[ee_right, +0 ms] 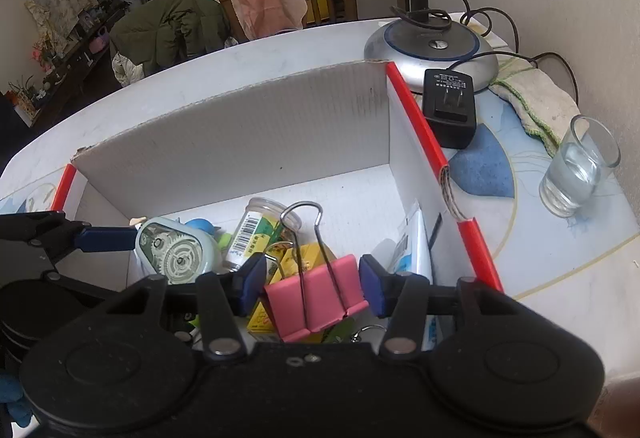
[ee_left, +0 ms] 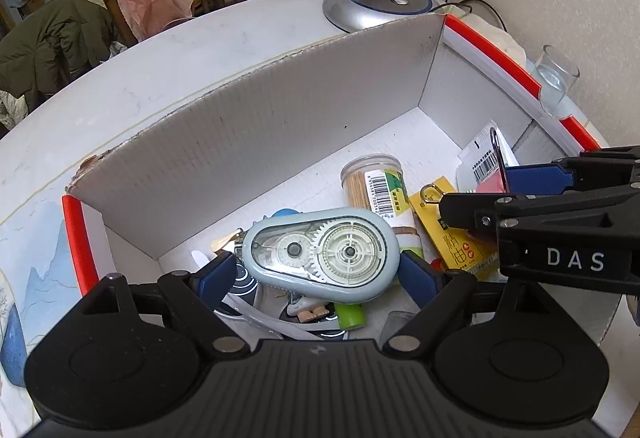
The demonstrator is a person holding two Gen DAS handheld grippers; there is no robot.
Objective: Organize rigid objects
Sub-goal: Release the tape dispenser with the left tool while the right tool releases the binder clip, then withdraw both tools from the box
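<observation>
My left gripper [ee_left: 316,272] squeezes the tape roller [ee_left: 322,252] above the box's [ee_left: 256,141] near edge; it's hard, light, slippery. My right gripper [ee_right: 312,286] seems shut on the stiff pink clip [ee_right: 316,298] near the box's right wall.

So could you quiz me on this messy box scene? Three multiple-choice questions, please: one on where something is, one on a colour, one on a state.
1. Where does the clear drinking glass stand?
A. inside the box
B. on the table outside the box
C. on the chair

2. What colour is the large binder clip?
A. pink
B. green
C. black

3. How does the left gripper stand around the grey-blue correction tape dispenser?
A. fingers apart on either side
B. shut away from it
C. out of view

Answers: B, it stands beyond the red-edged white cardboard box; A, its body is pink between the right gripper's fingers; A, both blue pads flank the dispenser.
</observation>
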